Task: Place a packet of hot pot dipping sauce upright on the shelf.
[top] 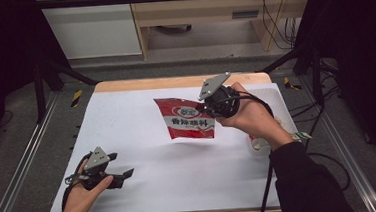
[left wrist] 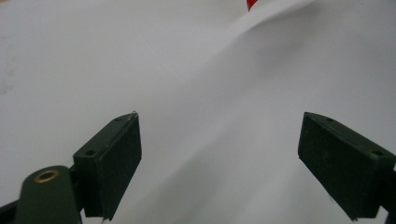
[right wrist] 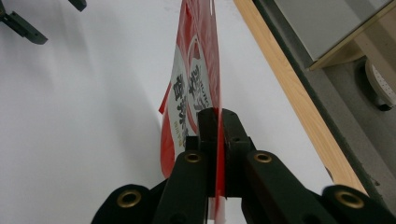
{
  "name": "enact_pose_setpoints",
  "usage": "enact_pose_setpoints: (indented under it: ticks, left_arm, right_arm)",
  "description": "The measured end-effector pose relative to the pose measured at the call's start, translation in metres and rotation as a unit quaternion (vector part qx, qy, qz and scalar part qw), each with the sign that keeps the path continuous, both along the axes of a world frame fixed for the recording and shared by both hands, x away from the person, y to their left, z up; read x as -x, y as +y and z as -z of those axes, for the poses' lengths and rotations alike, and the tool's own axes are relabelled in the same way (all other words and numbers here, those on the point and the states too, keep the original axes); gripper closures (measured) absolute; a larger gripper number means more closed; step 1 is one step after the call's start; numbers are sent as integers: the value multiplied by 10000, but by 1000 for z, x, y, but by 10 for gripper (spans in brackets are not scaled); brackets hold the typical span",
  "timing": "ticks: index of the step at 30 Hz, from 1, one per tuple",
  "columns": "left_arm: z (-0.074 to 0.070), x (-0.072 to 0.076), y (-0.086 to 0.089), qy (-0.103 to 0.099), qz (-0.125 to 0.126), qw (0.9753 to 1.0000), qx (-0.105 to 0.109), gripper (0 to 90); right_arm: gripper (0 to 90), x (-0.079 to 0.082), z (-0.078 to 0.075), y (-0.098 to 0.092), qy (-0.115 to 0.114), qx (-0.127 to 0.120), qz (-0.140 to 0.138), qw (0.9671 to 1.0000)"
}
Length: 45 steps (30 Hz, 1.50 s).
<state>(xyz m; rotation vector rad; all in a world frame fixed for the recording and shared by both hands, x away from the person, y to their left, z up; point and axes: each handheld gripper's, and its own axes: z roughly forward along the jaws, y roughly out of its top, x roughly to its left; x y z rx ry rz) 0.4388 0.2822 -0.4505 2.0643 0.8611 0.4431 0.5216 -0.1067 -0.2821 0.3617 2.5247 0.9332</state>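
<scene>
Red packet (top: 187,118): held up above the white sheet (top: 143,139) on the bench, one edge pinched between the pressed-together jaws of the right gripper (top: 209,106), the rest hanging leftward from them. Left gripper (top: 125,174): low at the near left, well apart from the packet, jaws spread over bare sheet.

The red packet (top: 186,118) is showing its print: a white band across its front is carrying 4 dark Chinese characters, and they are looking like 骨味酥料, though they are coming through too small to be sure. Above the band a round emblem is sitting, its lettering too blurred to read. In the right gripper view the same characters are running edge-on along the packet (right wrist: 198,88), not legible.
</scene>
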Motion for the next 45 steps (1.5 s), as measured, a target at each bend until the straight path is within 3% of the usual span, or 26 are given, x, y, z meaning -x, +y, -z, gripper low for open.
enact_pose_setpoints:
  ticks: [4, 9, 11, 13, 26, 45]
  left_arm:
    - [1, 3, 4, 3, -109, 9999, 54, 130]
    - [2, 2, 3, -20, -178, 9998, -25, 131]
    - [3, 2, 4, 19, -172, 9998, 36, 130]
    - [3, 0, 5, 107, -155, 9995, 273, 131]
    - [5, -2, 8, 107, -223, 9996, 157, 131]
    - [6, -1, 7, 113, -251, 9995, 144, 131]
  right_arm:
    - [898, 1, -3, -6, -66, -38, 8, 10000]
    - [899, 2, -8, -13, -120, -85, 63, 9999]
    - [898, 2, -10, -14, -134, -77, 68, 9999]
    - [898, 3, -16, -18, -196, -77, 72, 9998]
    - [899, 0, -41, -36, -455, -189, 141, 9987]
    - [899, -4, -56, -59, -677, -233, 392, 9967]
